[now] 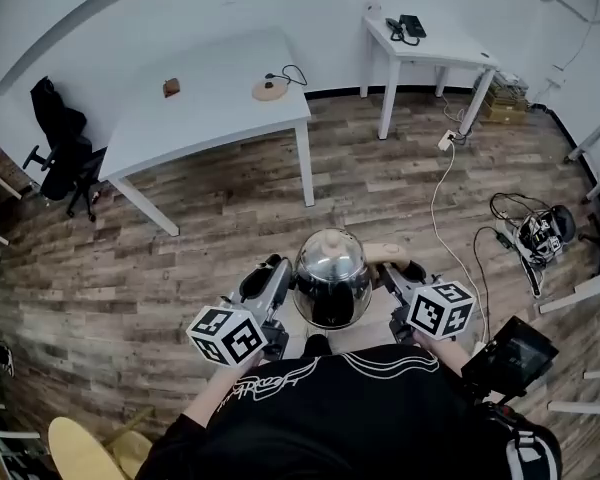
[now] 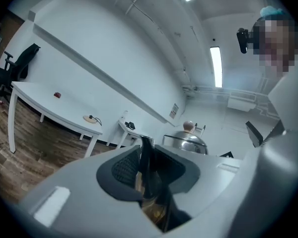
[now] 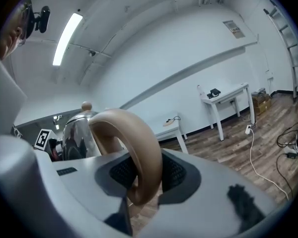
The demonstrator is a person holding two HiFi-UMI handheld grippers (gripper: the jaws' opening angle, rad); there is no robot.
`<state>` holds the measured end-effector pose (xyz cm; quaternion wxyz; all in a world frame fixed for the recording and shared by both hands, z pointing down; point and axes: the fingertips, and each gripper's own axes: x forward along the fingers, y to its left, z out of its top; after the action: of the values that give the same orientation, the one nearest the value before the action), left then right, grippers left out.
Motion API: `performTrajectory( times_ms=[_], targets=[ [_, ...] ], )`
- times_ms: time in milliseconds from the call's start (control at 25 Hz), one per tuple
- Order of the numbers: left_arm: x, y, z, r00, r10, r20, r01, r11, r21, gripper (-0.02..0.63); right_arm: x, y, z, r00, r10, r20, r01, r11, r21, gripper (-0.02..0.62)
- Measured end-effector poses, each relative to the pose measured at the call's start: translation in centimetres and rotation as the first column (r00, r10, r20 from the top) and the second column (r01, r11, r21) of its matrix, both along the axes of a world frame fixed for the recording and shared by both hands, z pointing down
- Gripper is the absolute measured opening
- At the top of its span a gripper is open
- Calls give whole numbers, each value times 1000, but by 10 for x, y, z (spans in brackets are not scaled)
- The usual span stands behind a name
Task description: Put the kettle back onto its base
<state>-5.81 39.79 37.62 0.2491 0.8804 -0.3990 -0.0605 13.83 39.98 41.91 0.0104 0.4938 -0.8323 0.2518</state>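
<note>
A chrome kettle [image 1: 332, 280] with a tan lid knob hangs in the air close to my body, above the wood floor. My left gripper [image 1: 283, 286] is shut on its thin metal spout [image 2: 146, 158]; the lid [image 2: 186, 142] shows beyond the jaws. On the other side my right gripper [image 1: 390, 278] is shut on the curved tan handle [image 3: 137, 151], with the shiny body [image 3: 77, 134] to the left. The round tan base [image 1: 270, 89] with its black cable lies far off on the white table [image 1: 215, 118], also seen as the base [image 2: 91, 119] and the base [image 3: 170, 123].
A small brown object [image 1: 171, 87] lies on the same table. A second small white table [image 1: 425, 46] carries a black phone. A black office chair [image 1: 62, 140] stands at left. Cables [image 1: 442, 203] and a device [image 1: 542, 234] lie on the floor at right.
</note>
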Motion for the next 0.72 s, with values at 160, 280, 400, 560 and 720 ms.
performTrajectory(
  times_ms=[160,280,400,560,720],
  targets=[
    [-22,-80,1,1000,-11,-2,11,1000,-5,87,-21,-83,-1,1000,-7,-5,7,1000,5,109],
    [-41,-138,0,1000,-20,-3,20,1000,3,87,-40,-142,-5,1000,-25,-15,25,1000,18,109],
    [-55,-189,-4,1000,-23,0,23,1000,11,87,-55,-192,-9,999,-31,-22,32,999,31,109],
    [-59,-235,-7,1000,-16,0,16,1000,16,87,-59,-238,-13,999,-26,-32,27,999,40,109],
    [-57,-260,0,1000,-5,0,5,1000,7,87,-57,-261,-6,999,-26,-29,27,999,28,109]
  ],
)
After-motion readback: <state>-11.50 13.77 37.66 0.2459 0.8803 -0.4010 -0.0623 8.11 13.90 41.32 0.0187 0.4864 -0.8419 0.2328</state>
